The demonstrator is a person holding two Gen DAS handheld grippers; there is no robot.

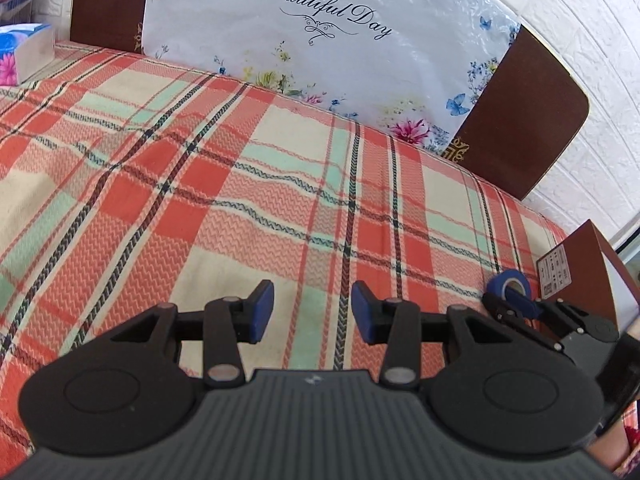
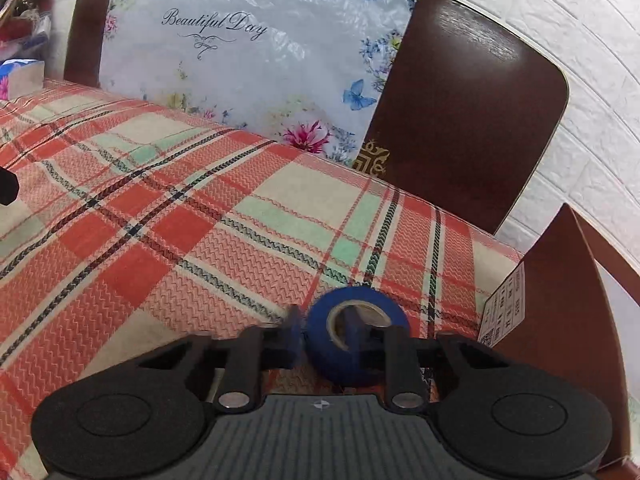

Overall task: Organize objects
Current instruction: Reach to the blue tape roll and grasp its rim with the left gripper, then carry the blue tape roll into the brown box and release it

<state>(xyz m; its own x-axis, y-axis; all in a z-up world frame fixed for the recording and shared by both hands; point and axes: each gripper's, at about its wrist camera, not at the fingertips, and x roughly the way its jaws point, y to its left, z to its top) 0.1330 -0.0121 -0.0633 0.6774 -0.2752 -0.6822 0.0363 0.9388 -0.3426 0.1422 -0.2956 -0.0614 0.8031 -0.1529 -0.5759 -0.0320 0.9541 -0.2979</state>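
Item 1. Right claw [image 2: 324, 340]: closed on a blue roll of adhesive tape with a pale cardboard core [image 2: 357, 338]. One finger passes through the core hole, the other presses the outer wall, so the roll's wall is pinched between the pads. The roll sits at the right edge of the bed, just above or on the cover; which, cannot be told.

Handling, judged: light, fairly stiff ring, slightly tacky rather than slippery, not fragile. The wall pinch already in place looks the sound hold; a grip across the full width would need wider jaws.

Item 2. Left claw [image 1: 313, 312]: partly open, blue pads apart, nothing between them, hovering over the bed's near middle and touching nothing visible.

Item 3. Plaid woven bedcover in orange, cream and mint [image 1: 280, 184]: soft, carries the work.

Item 4. Brown cardboard box with a white label [image 2: 560, 288]: at the bed's right edge, just beside the roll.

Item 5. Floral tissue box [image 1: 26, 52]: far left corner.

Item 6. Dark wooden headboard [image 2: 468, 112] with a plastic-wrapped floral panel reading "Beautiful Day" [image 1: 320, 20]: far edge.
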